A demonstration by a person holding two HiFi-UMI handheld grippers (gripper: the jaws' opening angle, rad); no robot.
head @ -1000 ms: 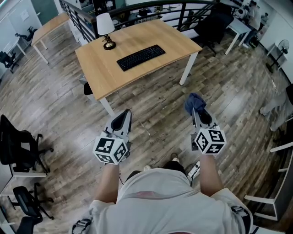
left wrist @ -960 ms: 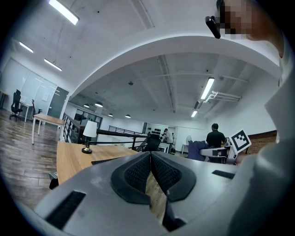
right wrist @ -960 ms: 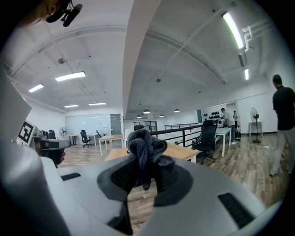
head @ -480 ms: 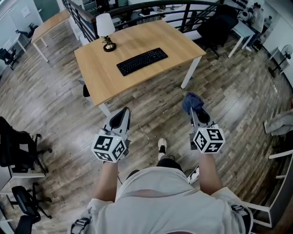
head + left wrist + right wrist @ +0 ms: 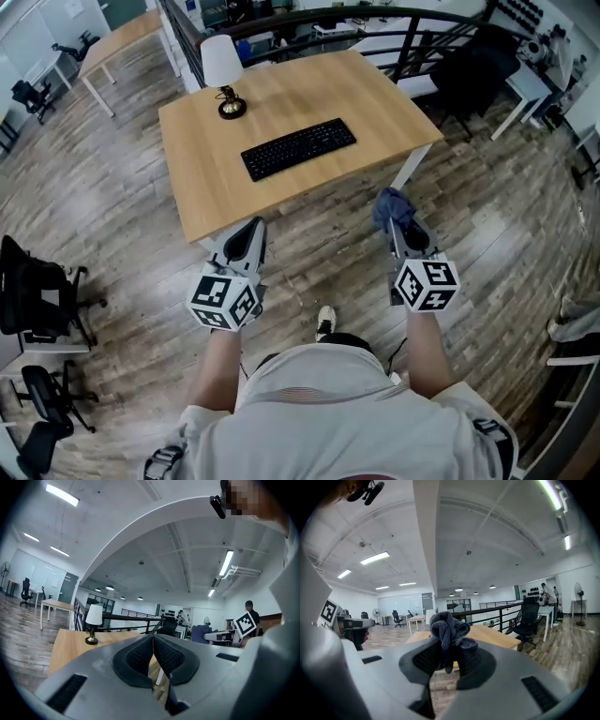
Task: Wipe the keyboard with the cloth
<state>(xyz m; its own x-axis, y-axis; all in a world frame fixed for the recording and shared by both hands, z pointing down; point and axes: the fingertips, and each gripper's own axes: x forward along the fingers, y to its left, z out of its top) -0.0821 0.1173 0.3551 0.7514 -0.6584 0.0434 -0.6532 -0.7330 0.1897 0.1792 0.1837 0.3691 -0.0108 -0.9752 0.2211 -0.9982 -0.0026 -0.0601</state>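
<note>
A black keyboard (image 5: 298, 147) lies on a wooden table (image 5: 202, 192) ahead of me, out of reach of both grippers. My right gripper (image 5: 398, 217) is shut on a bunched blue-grey cloth (image 5: 395, 207), held over the floor just short of the table's near right corner; the cloth (image 5: 449, 632) bulges up from between the jaws. My left gripper (image 5: 247, 236) hangs at the table's near edge, shut, with nothing in it. Its two black pads (image 5: 140, 656) meet in the left gripper view.
A white-shaded lamp (image 5: 223, 69) stands at the table's far left corner. Black office chairs (image 5: 37, 298) sit at the left, another black chair (image 5: 486, 73) beyond the table's right side. A black railing (image 5: 309, 19) runs behind the table. Wood plank floor lies under me.
I have walked toward the table: it and the keyboard sit closer and lower in the head view. Both grippers keep their pose, the cloth still held in the right one.
</note>
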